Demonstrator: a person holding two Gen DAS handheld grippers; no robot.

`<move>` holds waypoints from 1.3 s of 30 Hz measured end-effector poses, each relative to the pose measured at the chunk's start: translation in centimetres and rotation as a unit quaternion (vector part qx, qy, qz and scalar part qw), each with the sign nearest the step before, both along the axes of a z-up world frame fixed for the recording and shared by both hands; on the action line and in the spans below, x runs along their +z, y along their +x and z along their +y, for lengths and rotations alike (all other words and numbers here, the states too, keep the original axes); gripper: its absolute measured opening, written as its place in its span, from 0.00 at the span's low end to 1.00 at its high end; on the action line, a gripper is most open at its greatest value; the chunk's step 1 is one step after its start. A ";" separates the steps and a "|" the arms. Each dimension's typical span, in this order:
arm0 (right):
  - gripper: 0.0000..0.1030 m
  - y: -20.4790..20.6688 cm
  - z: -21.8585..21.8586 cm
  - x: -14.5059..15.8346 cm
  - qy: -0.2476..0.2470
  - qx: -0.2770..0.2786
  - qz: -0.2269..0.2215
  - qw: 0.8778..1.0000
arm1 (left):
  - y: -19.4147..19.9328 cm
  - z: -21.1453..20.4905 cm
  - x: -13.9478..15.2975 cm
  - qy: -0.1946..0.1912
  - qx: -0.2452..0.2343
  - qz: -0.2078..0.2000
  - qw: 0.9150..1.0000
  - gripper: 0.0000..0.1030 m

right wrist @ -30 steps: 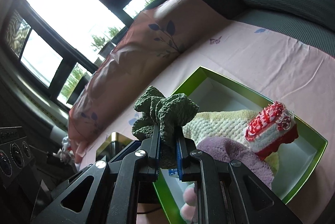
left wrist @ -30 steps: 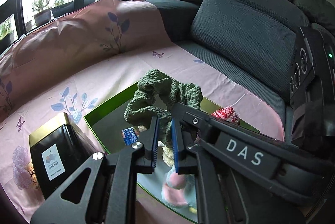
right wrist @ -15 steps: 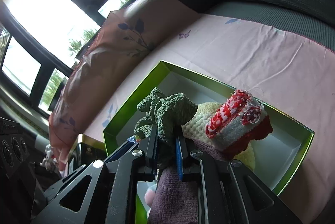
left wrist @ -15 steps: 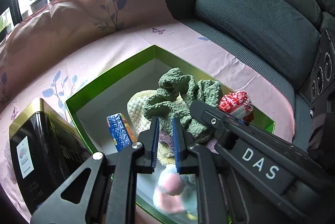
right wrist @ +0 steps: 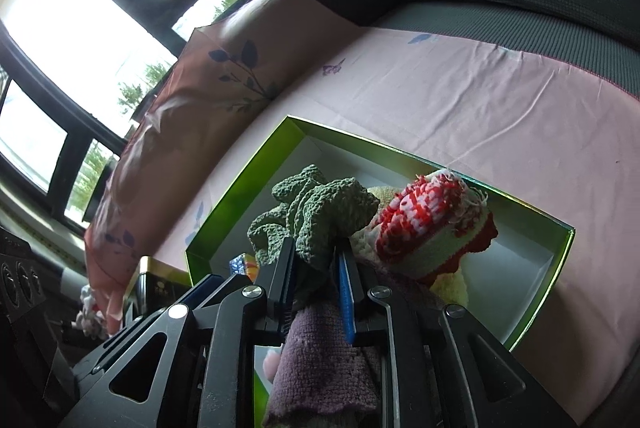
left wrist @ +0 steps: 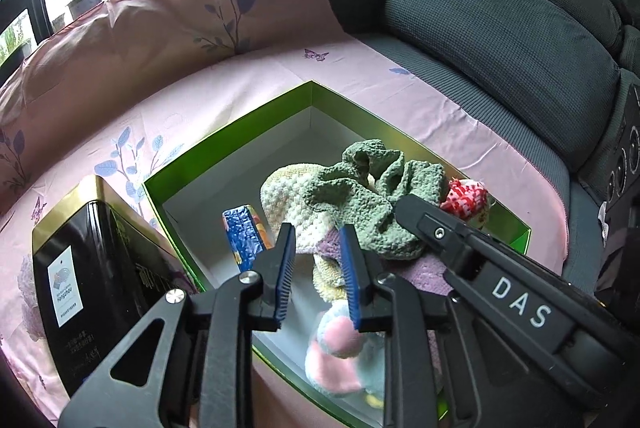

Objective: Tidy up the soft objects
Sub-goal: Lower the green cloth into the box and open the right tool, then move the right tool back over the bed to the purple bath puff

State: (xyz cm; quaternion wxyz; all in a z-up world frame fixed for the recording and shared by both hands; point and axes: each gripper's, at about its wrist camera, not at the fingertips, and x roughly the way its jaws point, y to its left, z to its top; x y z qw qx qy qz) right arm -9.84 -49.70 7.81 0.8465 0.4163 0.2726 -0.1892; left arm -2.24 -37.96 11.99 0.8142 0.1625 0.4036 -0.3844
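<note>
A green knitted piece (left wrist: 372, 203) lies on a cream knit (left wrist: 294, 201) inside the green box (left wrist: 240, 131). My right gripper (right wrist: 316, 260) is shut on the green knitted piece (right wrist: 324, 216), low in the box (right wrist: 240, 183) over a purple cloth (right wrist: 320, 356). A red and white knitted cake (right wrist: 428, 224) sits beside it, also in the left wrist view (left wrist: 466, 197). My left gripper (left wrist: 318, 248) is open and empty above the box's near side. A pink and blue soft toy (left wrist: 340, 352) lies below it.
A black and gold tin (left wrist: 92, 276) stands left of the box. A small blue packet (left wrist: 244, 238) leans in the box. A pink floral sheet (left wrist: 168, 47) covers the sofa seat. Grey sofa cushions (left wrist: 508, 19) rise at the right.
My right gripper has lowered the green knitted piece from above the box down onto the pile inside. My left gripper has opened a little wider.
</note>
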 end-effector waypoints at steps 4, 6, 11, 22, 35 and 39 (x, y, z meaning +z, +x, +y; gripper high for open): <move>0.24 -0.6 0.1 0.3 -0.006 -0.008 0.000 1.000 | -0.4 0.3 0.5 -0.006 -0.007 0.006 1.000 0.27; 0.28 -0.8 0.1 0.5 -0.011 -0.011 0.000 1.000 | -0.6 0.6 0.7 -0.010 -0.010 0.001 1.000 0.31; 0.40 -1.4 0.2 1.0 -0.019 -0.018 -0.003 1.000 | -1.1 1.0 1.3 -0.014 -0.012 -0.008 1.000 0.44; 0.79 -2.7 1.0 2.8 -0.044 -0.011 -0.041 0.998 | -1.9 3.1 3.7 -0.037 -0.007 -0.038 0.999 0.63; 0.82 -2.5 3.9 5.3 -0.089 0.015 -0.069 0.994 | -0.6 11.5 7.3 -0.112 0.043 -0.063 0.991 0.83; 0.82 -2.0 4.8 5.4 -0.099 0.020 -0.061 0.993 | 0.2 15.9 7.6 -0.135 0.079 -0.065 0.986 0.89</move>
